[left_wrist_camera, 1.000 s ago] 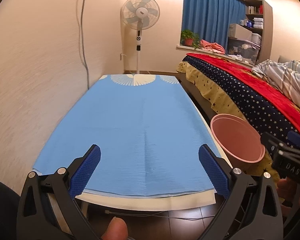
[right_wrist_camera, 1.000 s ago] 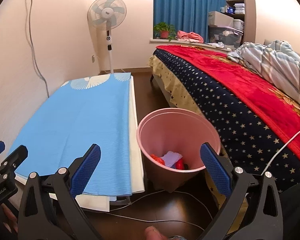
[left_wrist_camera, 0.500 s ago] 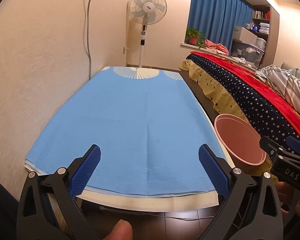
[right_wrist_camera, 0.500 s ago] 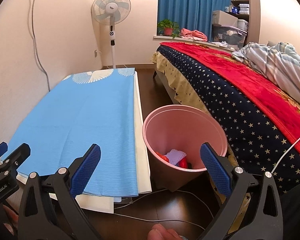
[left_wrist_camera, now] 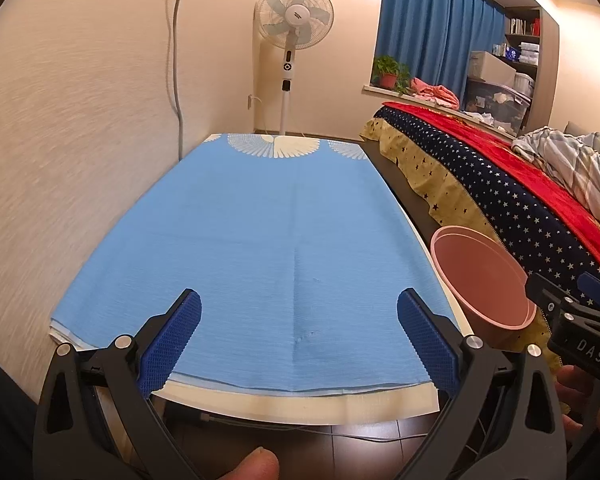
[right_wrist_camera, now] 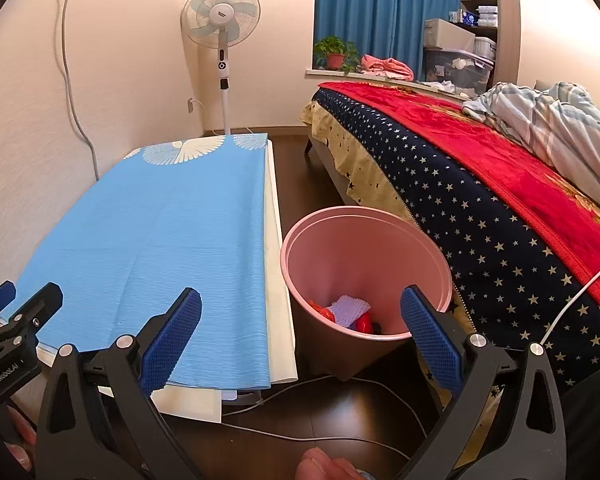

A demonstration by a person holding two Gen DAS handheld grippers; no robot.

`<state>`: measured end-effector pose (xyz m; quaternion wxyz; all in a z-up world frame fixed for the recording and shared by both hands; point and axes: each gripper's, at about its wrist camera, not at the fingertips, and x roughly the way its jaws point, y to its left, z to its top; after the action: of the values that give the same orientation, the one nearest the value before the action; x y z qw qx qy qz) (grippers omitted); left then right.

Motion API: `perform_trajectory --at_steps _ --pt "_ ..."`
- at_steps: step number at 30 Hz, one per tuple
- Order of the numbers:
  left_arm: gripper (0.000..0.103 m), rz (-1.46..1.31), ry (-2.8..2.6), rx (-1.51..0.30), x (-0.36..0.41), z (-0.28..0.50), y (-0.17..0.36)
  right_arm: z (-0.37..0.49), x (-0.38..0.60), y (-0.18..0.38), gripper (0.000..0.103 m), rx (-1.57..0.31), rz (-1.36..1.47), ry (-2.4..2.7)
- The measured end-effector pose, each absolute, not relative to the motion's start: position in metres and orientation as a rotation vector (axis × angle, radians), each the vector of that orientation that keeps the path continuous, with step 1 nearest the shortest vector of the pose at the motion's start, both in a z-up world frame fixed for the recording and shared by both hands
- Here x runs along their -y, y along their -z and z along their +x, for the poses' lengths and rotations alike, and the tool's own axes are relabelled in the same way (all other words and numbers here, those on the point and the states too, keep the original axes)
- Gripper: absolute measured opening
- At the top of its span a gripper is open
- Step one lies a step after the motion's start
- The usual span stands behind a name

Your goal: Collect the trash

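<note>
left claw (left_wrist_camera: pixel 298 340) is wide apart w/ nothing between its blue pads (left_wrist_camera: pixel 171 342), and it hangs just past the near edge of the low table (left_wrist_camera: pixel 300 404), looking along the blue cloth (left_wrist_camera: pixel 260 240) that covers it. right claw (right_wrist_camera: pixel 300 340) is spread apart too, holding nothing, and it points at the gap between table & bed, so the pink bin (right_wrist_camera: pixel 364 240) sits right between its two pads in that view. bin stands on the dark floor (right_wrist_camera: pixel 300 412), just beside the table's right edge and touching or nearly touching the starry blanket (right_wrist_camera: pixel 460 216) on the bed; prob put there so stuff from the table can drop in w/ a short move. trash (right_wrist_camera: pixel 346 314) is down in the bottom of the bin: red bits & a pale crumpled piece. i see no trash on the cloth in either view, so i think the job is about done, or the claws are open & ready to look for more. white cables (right_wrist_camera: pixel 320 436) run on the floor under the table end, could snag if a claw goes low. farther out there's a standing fan (left_wrist_camera: pixel 290 40) by the back wall, blue curtains (right_wrist_camera: pixel 380 8), a potted plant (right_wrist_camera: pixel 336 54) on the sill & a striped quilt (right_wrist_camera: pixel 548 120) bunched up on the bed.
</note>
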<state>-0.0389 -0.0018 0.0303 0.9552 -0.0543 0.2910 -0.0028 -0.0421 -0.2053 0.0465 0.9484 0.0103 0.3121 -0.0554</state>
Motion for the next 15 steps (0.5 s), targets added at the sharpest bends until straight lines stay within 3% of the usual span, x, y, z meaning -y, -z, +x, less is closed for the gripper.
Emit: perform_trajectory --at_steps 15 --pt "0.095 -0.109 0.014 -0.591 0.0026 -0.0403 -0.0293 -0.0430 0.2022 -0.0475 0.098 -0.631 0.011 0.111"
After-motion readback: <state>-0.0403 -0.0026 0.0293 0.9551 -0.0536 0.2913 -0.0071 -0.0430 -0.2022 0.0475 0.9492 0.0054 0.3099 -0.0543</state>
